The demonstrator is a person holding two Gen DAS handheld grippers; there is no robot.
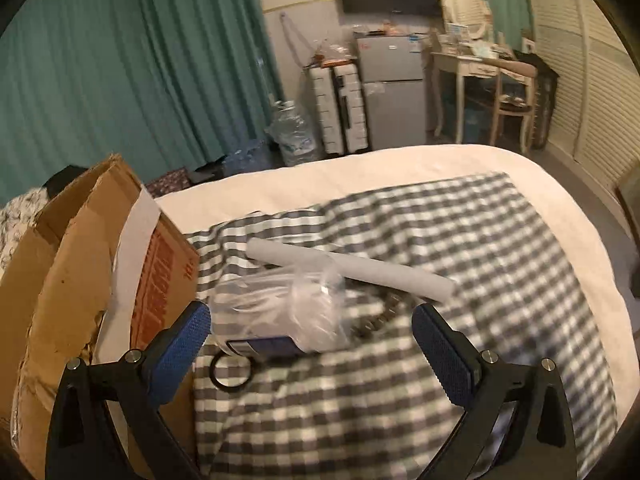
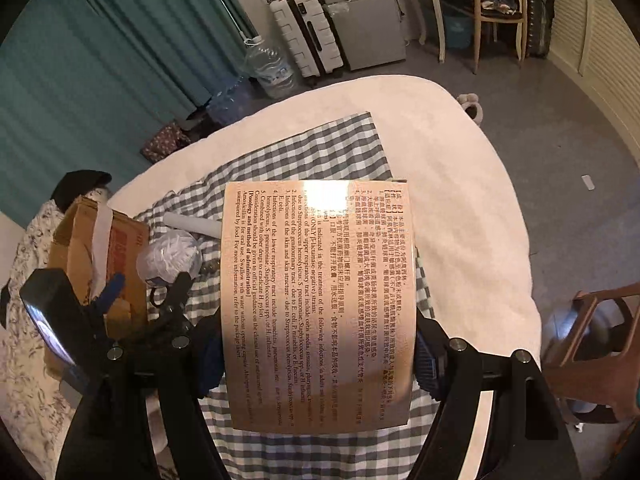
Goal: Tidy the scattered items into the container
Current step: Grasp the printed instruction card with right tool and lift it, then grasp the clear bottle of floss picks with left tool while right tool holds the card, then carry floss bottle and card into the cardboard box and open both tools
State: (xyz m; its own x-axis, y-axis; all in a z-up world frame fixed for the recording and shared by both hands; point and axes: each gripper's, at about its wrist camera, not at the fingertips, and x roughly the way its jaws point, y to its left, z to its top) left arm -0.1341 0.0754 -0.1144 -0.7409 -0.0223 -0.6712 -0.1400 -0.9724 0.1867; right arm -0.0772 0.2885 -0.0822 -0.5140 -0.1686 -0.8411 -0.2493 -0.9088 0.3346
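A torn cardboard box [image 1: 80, 272] stands at the left of a checked cloth [image 1: 460, 380] on the bed. My left gripper [image 1: 312, 344] is open, its blue pads either side of a clear plastic bag [image 1: 280, 312] holding white cable, a blue-labelled item and a black ring [image 1: 232, 372]. A white tube [image 1: 348, 268] lies just beyond the bag. My right gripper [image 2: 316, 356] is shut on a tan medicine box [image 2: 316, 300] printed with text, held above the cloth. The left gripper [image 2: 156, 284], bag [image 2: 170, 256] and cardboard box [image 2: 100, 256] show at left in the right wrist view.
The bed's white cover [image 1: 400, 168] ends at a rounded far edge. Beyond stand teal curtains [image 1: 120, 80], water bottles [image 1: 292, 132], a suitcase [image 1: 340, 108], a small fridge [image 1: 394, 92] and a desk with chair [image 1: 500, 80]. A wooden chair [image 2: 596, 348] is at the right.
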